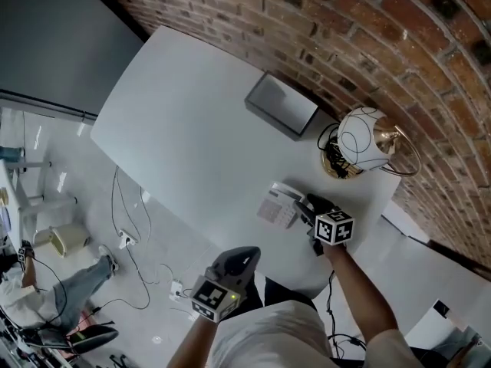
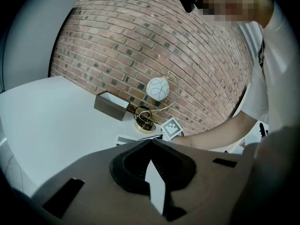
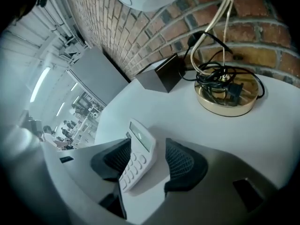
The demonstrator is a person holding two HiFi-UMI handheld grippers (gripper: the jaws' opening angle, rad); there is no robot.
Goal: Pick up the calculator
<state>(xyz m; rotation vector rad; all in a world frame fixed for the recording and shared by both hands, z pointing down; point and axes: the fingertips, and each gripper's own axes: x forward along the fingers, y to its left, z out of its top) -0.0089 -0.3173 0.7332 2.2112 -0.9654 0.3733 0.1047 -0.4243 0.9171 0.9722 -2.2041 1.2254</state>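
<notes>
Straddling the flat white push-button calculator point(image 3: 138, 157), the right tongs point(image 3: 147, 145) stand with their jaws wide apart. One pad is close against the calculator's long edge (contact or not, cannot tell) and the other is clear of it, so nothing is clamped.

Progress, as judged: the approach looks done. The grasp and the lift are both outstanding. The calculator lies flat on the white desk point(image 1: 192, 129), not yet raised.

Position: the calculator is near the white-globe lamp with the curved brass stem point(image 1: 362, 139), on the side of the lamp away from the red brick wall point(image 1: 345, 37).

Left tongs point(image 2: 150, 144): jaws together at the tips with nothing between them. They are held well apart from the lamp, out past the calculator at the desk's near edge, and appear to have no part in the grasp.

Containers:
- The lamp's shallow round brass base dish point(image 3: 225, 112) holds a loosely coiled black cable point(image 3: 220, 78) with its plug. Nothing else can be seen in it.
- A dark grey rectangular box point(image 1: 281, 104) stands beside the lamp, along the wall. Its contents cannot be made out from any view.
</notes>
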